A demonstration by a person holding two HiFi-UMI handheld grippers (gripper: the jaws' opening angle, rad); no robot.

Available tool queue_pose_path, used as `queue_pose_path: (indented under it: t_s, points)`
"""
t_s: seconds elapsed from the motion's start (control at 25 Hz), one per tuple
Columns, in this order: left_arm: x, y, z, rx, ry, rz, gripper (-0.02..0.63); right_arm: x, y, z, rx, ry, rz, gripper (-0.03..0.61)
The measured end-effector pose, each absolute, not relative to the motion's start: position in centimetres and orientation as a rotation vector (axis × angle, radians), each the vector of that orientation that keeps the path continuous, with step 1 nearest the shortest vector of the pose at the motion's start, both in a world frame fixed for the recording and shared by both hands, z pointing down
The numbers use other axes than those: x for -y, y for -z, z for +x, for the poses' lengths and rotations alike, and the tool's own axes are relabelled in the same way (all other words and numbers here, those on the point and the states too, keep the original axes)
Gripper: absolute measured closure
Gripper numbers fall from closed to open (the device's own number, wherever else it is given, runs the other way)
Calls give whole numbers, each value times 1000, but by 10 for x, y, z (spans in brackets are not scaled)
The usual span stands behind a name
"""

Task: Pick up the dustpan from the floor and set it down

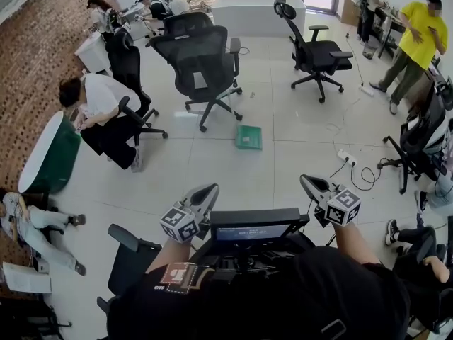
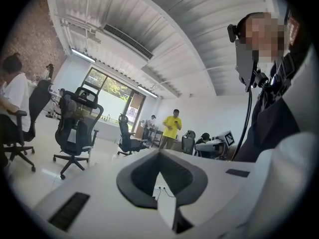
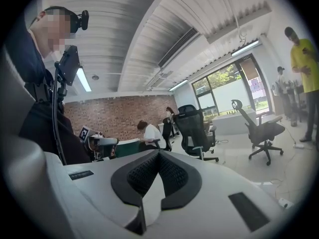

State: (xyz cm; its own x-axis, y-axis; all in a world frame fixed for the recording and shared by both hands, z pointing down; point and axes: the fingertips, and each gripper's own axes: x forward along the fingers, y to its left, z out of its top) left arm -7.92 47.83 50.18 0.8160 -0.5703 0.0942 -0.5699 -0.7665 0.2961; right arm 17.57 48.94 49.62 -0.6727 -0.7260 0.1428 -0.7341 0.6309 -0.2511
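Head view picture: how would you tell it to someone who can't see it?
A flat green dustpan lies on the white tiled floor, ahead of the shut, empty left hand-held gripper and right hand-held gripper. Black office chairs and several people are around it.

Dustpan: green, roughly rectangular, seen nearly from above. Lies flat on the pale tiled floor, mid-room, long side running away from the camera. Near the wheeled base of the black office chair, just to its right and on the viewer's side, not touching it. Handle not made out at this range.
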Motion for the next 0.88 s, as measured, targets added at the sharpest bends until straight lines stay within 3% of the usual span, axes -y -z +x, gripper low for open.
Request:
queue_pose_path:
  t_s: [0.52, 0.68, 0.88]
  points:
    - [-232, -491, -267, 761, 34, 2750, 592, -275, -458, -12, 2722, -393, 1355, 568]
    - [-170, -493, -268, 753, 59, 2726, 592, -223, -465, -19, 2696, -433, 1331, 569]
    - [-107, -505, -219, 760, 15, 2712, 591, -153, -476, 34, 2708, -452, 1329, 569]
